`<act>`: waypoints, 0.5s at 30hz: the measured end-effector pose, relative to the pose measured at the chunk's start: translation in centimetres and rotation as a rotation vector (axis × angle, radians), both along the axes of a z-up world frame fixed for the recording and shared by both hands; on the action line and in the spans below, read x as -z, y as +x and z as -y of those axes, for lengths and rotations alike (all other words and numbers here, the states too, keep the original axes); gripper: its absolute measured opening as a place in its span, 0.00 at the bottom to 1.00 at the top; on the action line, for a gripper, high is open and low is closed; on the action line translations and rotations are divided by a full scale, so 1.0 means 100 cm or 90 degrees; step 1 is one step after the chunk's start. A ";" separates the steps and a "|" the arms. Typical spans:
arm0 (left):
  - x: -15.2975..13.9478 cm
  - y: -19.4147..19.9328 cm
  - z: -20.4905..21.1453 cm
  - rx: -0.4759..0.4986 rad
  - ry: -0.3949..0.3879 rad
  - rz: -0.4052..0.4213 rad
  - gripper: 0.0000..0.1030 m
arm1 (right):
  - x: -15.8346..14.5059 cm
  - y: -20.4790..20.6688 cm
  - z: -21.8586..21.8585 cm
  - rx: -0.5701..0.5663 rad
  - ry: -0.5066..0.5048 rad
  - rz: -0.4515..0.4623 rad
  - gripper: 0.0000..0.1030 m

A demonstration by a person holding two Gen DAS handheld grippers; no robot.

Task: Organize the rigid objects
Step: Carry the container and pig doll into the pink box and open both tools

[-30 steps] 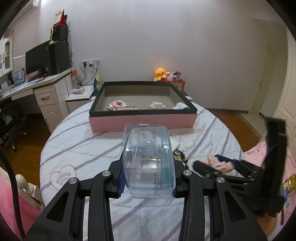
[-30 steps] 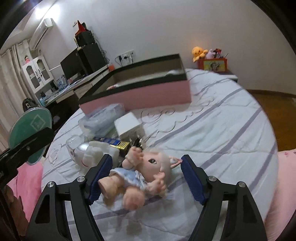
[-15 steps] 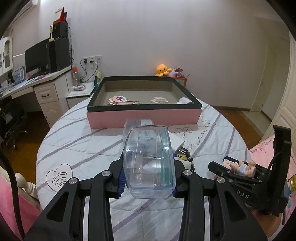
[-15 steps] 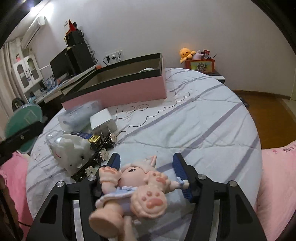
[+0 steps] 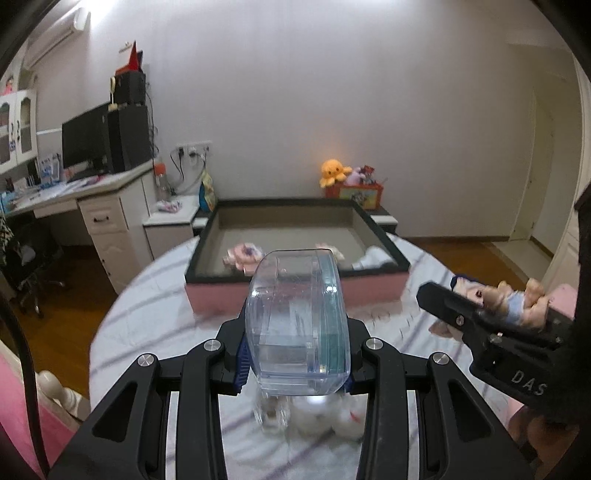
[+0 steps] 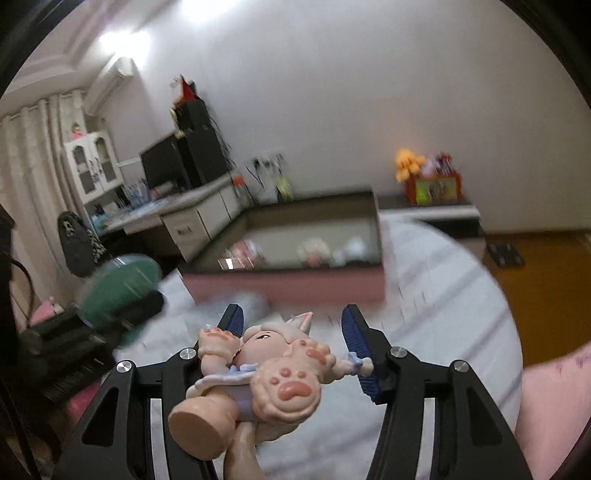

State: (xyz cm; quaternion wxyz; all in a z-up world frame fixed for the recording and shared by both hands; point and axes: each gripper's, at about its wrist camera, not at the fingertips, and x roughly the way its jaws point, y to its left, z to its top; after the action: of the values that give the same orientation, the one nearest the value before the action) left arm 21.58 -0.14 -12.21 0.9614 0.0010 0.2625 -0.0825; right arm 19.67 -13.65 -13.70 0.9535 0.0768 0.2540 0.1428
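I see left gripper (image 5: 295,363) clamping clear case (image 5: 297,325), frame centre | right gripper (image 6: 295,350) gripping doll (image 6: 266,373), lower centre

A white desk (image 5: 66,199) stands along the left wall with a black monitor (image 5: 83,138) and a black speaker (image 5: 129,136) on it. An air conditioner (image 5: 55,31) hangs high on the wall above. Further right, an orange plush octopus (image 5: 334,171) sits on a red box (image 5: 364,192) against the white wall. A closed door (image 5: 533,173) is at the far right, over a wooden floor (image 5: 469,254).
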 end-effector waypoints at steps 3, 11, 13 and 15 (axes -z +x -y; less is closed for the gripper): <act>-0.009 0.017 0.003 -0.002 0.012 0.012 0.36 | -0.016 0.014 -0.008 -0.015 -0.006 0.020 0.56; -0.022 0.106 0.000 0.026 0.024 -0.001 0.36 | -0.028 0.089 -0.022 -0.033 -0.034 0.002 0.56; -0.017 0.134 -0.001 0.037 0.018 -0.022 0.36 | -0.023 0.115 -0.021 -0.033 -0.035 -0.017 0.56; -0.008 0.165 -0.002 0.046 0.013 -0.059 0.36 | -0.014 0.145 -0.020 -0.028 -0.043 -0.044 0.56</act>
State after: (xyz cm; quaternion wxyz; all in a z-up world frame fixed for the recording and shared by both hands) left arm 38.05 0.06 -11.44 0.9445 0.0168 0.3074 -0.1144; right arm 34.20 -11.60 -12.26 0.9428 0.0441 0.2931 0.1524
